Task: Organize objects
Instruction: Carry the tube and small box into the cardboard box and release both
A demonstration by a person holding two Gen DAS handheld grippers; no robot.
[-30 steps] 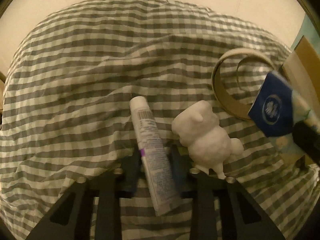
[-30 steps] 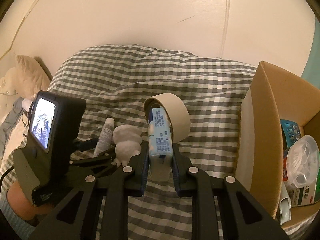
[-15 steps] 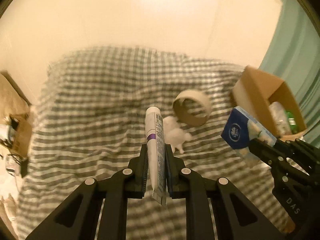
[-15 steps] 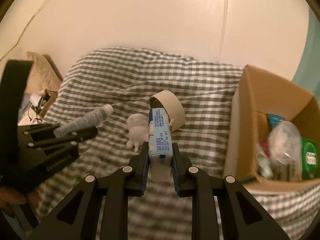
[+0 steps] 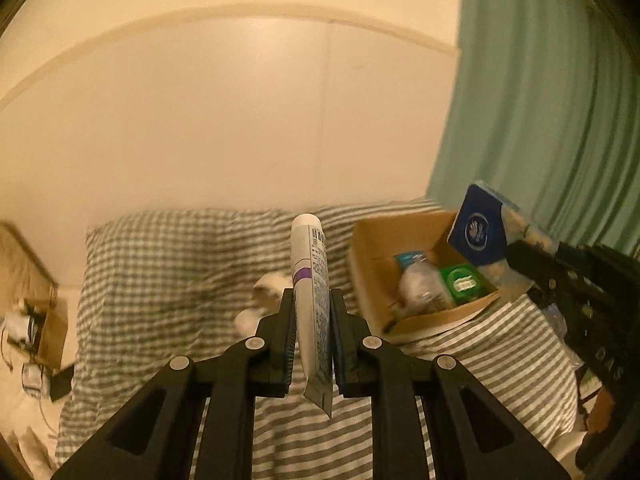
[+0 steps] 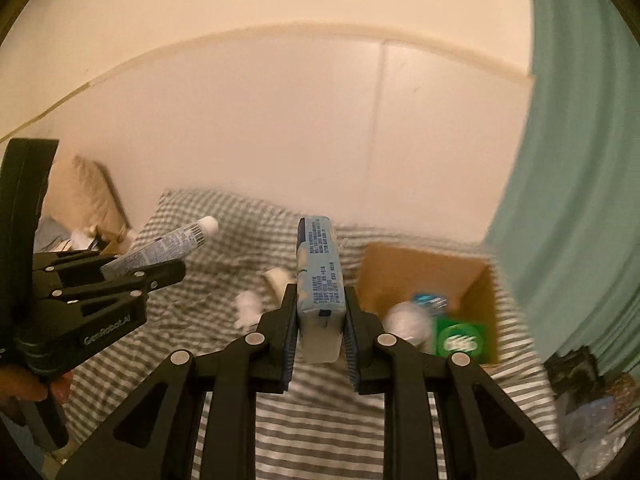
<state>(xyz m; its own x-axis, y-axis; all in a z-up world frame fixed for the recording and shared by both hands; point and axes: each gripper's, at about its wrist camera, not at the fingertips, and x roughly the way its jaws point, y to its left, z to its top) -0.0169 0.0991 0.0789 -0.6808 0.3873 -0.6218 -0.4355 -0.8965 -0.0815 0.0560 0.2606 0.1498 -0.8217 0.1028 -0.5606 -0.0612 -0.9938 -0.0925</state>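
Note:
My left gripper (image 5: 311,300) is shut on a white tube with a purple band (image 5: 309,280) and holds it high above the checked bed (image 5: 160,272). It also shows in the right wrist view (image 6: 160,250). My right gripper (image 6: 320,300) is shut on a blue tissue pack (image 6: 320,276), which also shows in the left wrist view (image 5: 480,232) over the open cardboard box (image 5: 372,264). A white plush toy (image 5: 264,296) lies on the bed behind the tube. The tape roll (image 6: 276,284) is mostly hidden.
The cardboard box (image 6: 416,268) holds a green item (image 6: 460,340), a clear plastic item and a teal one. A green curtain (image 5: 540,100) hangs at the right. A beige wall is behind the bed. Clutter and a small box (image 5: 44,328) sit at the left.
Both grippers have risen well above the bed with their loads. The views have tilted up toward the wall, and the box now lies closer below the tissue pack.

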